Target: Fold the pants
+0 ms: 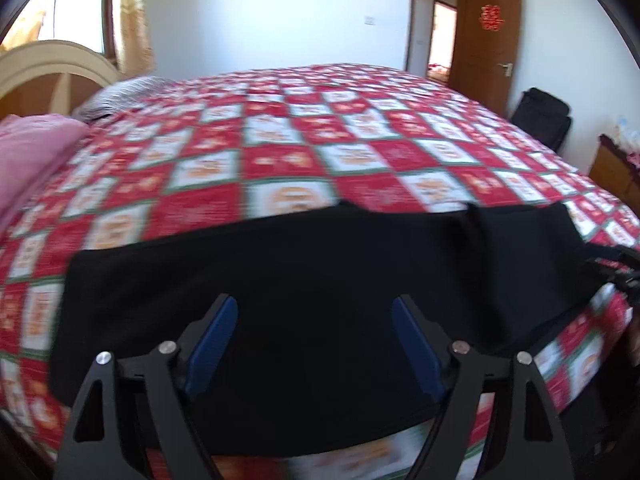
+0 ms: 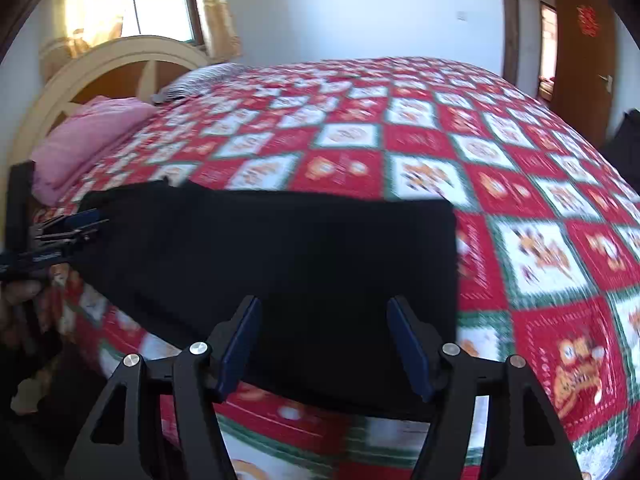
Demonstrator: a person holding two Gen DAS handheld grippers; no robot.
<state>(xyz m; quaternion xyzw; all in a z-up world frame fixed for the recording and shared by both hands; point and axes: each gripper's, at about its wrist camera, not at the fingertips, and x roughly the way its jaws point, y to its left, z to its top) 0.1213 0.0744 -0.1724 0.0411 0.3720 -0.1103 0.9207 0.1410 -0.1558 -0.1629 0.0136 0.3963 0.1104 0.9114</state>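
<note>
The black pants [image 1: 304, 264] lie flat in a long strip along the near edge of the bed, also in the right wrist view [image 2: 280, 256]. My left gripper [image 1: 314, 312] is open and empty, its blue pads apart above the cloth's near part. My right gripper [image 2: 324, 312] is open and empty above the pants toward their right end. The right gripper shows at the pants' far right edge in the left wrist view [image 1: 624, 268]. The left gripper shows at the left edge of the right wrist view [image 2: 60, 236].
The bed carries a red, white and green checked quilt [image 1: 320, 140]. A pink pillow [image 2: 84, 140] and a striped pillow [image 2: 200, 80] lie by the cream headboard [image 2: 104, 64]. A brown door [image 1: 484, 40], a black bag [image 1: 544, 116] and a wooden cabinet [image 1: 612, 172] stand beyond the bed.
</note>
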